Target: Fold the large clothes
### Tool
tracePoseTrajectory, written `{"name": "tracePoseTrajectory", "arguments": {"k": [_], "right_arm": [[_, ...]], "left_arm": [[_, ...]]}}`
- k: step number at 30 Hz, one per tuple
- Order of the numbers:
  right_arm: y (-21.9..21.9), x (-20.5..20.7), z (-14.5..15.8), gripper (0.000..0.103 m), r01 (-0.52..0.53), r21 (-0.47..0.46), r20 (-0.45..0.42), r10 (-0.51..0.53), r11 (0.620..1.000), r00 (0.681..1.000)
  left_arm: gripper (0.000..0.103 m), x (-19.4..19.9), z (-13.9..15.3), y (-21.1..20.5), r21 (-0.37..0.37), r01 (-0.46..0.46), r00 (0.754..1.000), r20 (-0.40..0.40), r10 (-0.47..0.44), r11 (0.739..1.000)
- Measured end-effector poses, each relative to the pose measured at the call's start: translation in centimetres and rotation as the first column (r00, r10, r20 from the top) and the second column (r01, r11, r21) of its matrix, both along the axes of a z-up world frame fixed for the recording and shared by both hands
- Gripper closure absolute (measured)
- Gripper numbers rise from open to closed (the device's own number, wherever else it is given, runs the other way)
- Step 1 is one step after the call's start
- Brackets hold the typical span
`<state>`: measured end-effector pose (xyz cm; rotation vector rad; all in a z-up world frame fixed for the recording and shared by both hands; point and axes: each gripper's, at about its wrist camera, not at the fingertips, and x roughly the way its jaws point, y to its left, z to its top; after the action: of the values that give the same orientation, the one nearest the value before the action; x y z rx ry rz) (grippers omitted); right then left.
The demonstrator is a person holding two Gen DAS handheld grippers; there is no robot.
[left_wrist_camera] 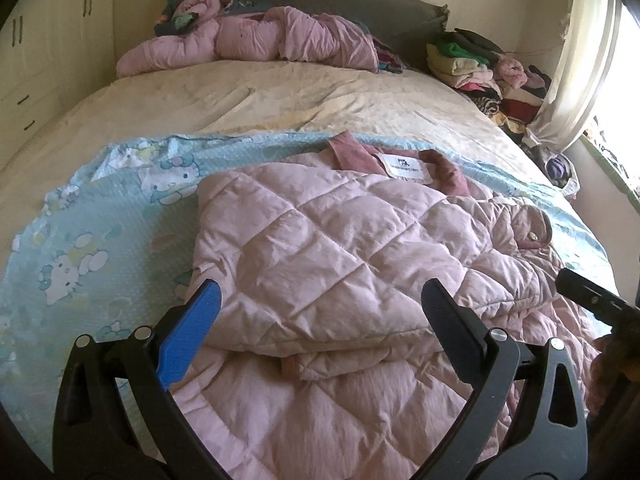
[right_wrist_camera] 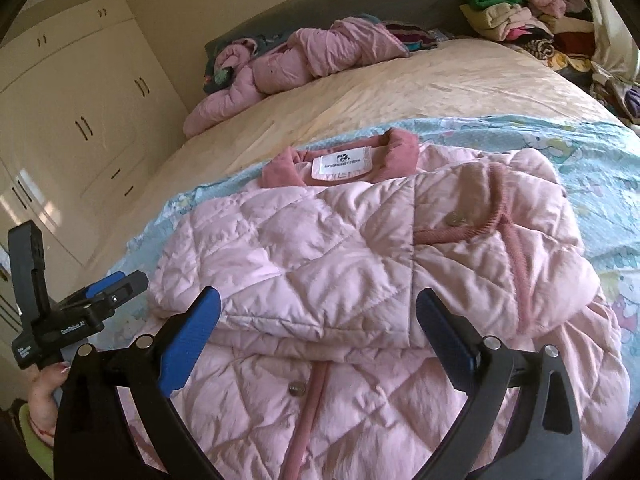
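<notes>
A pink quilted jacket lies on a light blue cartoon-print sheet on the bed, with both sleeves folded in over its body and its darker pink collar and white label at the far end. It also shows in the right wrist view. My left gripper is open and empty, hovering over the jacket's near left part. My right gripper is open and empty, over the jacket's near hem by a snap button. The left gripper's body shows at the left of the right wrist view.
The bed has a cream cover. A crumpled pink garment lies by the grey headboard. A pile of mixed clothes sits at the far right by a curtain. Cream wardrobes stand on the left.
</notes>
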<state>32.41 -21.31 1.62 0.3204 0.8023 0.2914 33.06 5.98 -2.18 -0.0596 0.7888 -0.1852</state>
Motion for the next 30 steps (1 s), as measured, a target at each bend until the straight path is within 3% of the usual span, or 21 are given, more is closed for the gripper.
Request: {"name": "tracePoseTrajectory", "arguments": {"k": [18,30], "right_arm": [[-1.8,-5.2,3.4,0.005,0.016,0.012,0.055,-0.016,1.000,0.998],[-2.3,-8.9,6.0,0.005,0.005,0.028,0.105,-0.008,1.000,0.994]], "left_arm": [[0.009,-4.7,2.0,-1.3,0.007,0.017,0.998,0.066,-0.018,1.000],[0.009,-9.2,3.1,0.0,-0.060,-0.045,0.994,0.096,0.050,0.997]]}}
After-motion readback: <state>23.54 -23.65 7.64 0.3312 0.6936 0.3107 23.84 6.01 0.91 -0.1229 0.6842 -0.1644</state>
